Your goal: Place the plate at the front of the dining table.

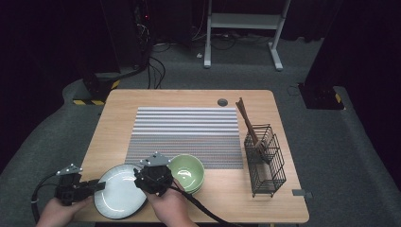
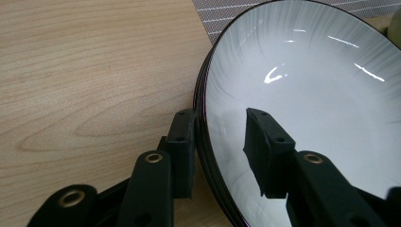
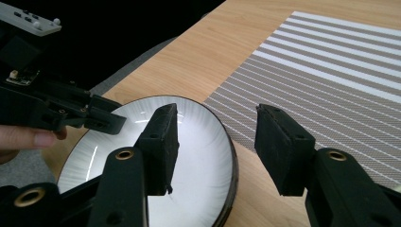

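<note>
A white plate (image 1: 118,194) with a dark rim lies at the table's front left. My left gripper (image 1: 100,184) reaches in from the left and straddles the rim. In the left gripper view the outer jaw of that gripper (image 2: 220,116) sits against the rim, and the inner jaw hangs over the plate (image 2: 307,94) with a white strip between. My right gripper (image 1: 150,176) is over the plate's right side. In its own view the right gripper (image 3: 218,111) stands open, one jaw above the plate (image 3: 203,142), the other past the rim. The left gripper (image 3: 106,122) shows across the plate.
A green bowl (image 1: 187,172) stands right of the plate, close to my right hand. A striped mat (image 1: 184,130) covers the middle of the table. A black wire basket (image 1: 265,161) with chopsticks (image 1: 248,123) stands at the right. The table's front edge is just behind both hands.
</note>
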`<state>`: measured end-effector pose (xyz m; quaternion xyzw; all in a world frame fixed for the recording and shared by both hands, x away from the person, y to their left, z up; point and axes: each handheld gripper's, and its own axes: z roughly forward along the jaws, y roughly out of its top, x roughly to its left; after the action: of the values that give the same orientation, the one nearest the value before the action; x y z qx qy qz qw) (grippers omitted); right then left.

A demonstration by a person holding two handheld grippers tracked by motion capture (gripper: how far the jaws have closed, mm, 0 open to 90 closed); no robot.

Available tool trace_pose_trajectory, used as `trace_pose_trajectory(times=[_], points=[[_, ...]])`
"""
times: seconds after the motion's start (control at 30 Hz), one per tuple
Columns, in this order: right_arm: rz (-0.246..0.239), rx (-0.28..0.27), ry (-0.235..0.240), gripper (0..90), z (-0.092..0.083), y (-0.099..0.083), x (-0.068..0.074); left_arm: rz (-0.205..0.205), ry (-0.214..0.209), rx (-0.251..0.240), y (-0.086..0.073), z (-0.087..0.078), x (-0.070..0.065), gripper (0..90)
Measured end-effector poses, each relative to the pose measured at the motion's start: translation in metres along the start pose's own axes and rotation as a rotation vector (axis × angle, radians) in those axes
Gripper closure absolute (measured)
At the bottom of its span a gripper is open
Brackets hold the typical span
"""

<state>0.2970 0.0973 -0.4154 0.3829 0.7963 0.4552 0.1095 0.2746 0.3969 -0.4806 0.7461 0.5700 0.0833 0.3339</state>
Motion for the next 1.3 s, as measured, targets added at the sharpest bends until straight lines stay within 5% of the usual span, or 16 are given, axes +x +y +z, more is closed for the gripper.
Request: trace_pose_trajectory(times=[0.5, 1.3], points=[[-0.036, 0.053, 0.028, 45.6, 0.023, -0.011, 0.018, 0.006, 0.000, 0.007, 0.000, 0.000, 0.000, 63.3], [-0.034, 0.109, -0.002, 46.9, 0.045, -0.025, 0.009, -0.010, -0.004, 0.025, -0.001, 0.000, 0.003, 67.3]])
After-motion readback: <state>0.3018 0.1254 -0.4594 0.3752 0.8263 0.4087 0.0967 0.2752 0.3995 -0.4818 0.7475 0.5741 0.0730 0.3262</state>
